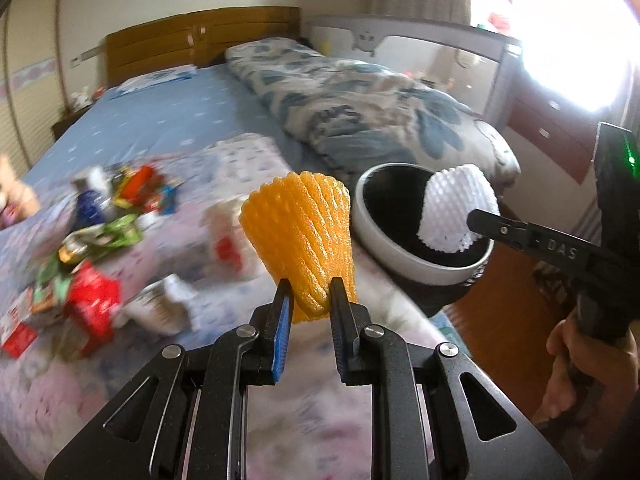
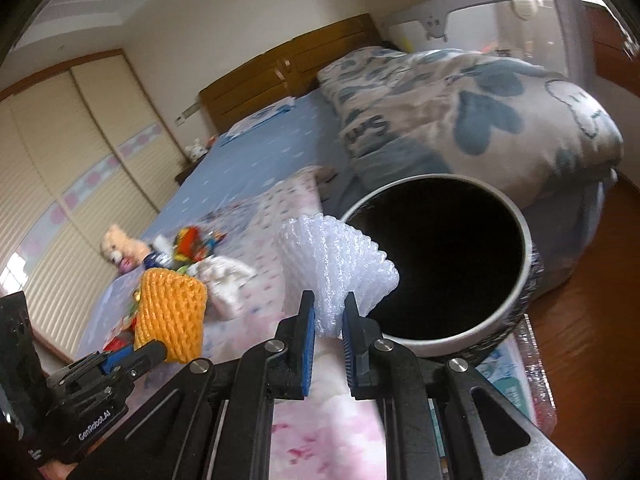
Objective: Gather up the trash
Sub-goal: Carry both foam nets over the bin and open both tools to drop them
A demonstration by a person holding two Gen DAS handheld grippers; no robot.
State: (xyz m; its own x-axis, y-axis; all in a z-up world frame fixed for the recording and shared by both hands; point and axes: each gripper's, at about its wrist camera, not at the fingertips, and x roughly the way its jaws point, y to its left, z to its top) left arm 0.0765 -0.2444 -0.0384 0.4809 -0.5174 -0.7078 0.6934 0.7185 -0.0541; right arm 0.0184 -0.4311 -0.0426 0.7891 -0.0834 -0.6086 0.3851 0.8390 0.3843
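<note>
Left hand-held gripper [image 1: 308,300] clamps the orange foam net [image 1: 300,232], right hand-held gripper [image 2: 324,316] clamps the white foam net [image 2: 336,264] at the bin [image 2: 520,220] mouth beside the bed [image 1: 180,120], pinched by their ends, likely for a clean drop.

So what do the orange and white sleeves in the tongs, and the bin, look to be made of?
Orange sleeve: soft foam netting, matte, with an open diamond mesh pinched flat where it is gripped. White sleeve: the same foam mesh, slightly translucent. Bin: probably plastic, with a smooth white rim and a dark inside, perhaps a liner.
</note>
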